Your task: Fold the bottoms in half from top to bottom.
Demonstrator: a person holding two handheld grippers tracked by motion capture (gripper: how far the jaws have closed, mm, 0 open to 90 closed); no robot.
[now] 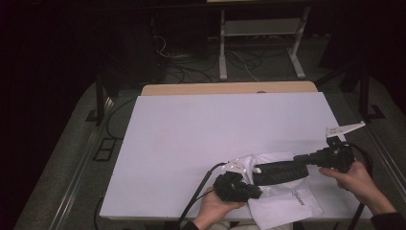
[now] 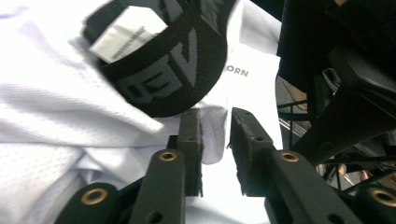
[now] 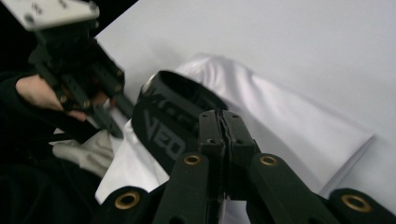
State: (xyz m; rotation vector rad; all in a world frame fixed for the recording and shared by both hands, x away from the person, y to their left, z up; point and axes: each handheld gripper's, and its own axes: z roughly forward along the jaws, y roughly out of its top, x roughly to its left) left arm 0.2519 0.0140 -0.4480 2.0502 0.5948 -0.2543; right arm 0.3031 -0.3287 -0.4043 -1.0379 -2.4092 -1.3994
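Garment: white shorts [image 1: 282, 194] of a mesh-like fabric with a black waistband [image 1: 280, 171] that carries grey letters; they lie at the near right part of the tabletop [image 1: 201, 139], close to its front edge.
Covering: the tabletop has a plain white sheet over it; no other object lies near the garment.
Left tool: the left tool [image 2: 215, 140] has its jaws spread, with a clear gap between them; a flap of the white fabric lies in this gap, just below the waistband, but the jaws do not press it yet. In the high view it [image 1: 256, 190] sits at the near left end of the garment.
Right tool: the right tool [image 3: 223, 122] has its jaws pressed together. They point at the waistband, and it looks as if they pinch its edge, but I cannot tell for sure whether fabric is between them. In the high view it [image 1: 309, 158] is at the right end of the waistband.
Label: a white tag [image 2: 128, 32] shows inside the waistband, so the waist opening is turned up toward the left tool.
Step in hand: I judge that the person is taking hold of the shorts at the waist, one side already gripped, the other being approached.
Next move: the left jaws need to close on the white flap or go a little higher to catch the band; then both tools can lift or pull apart together to spread the garment flat.
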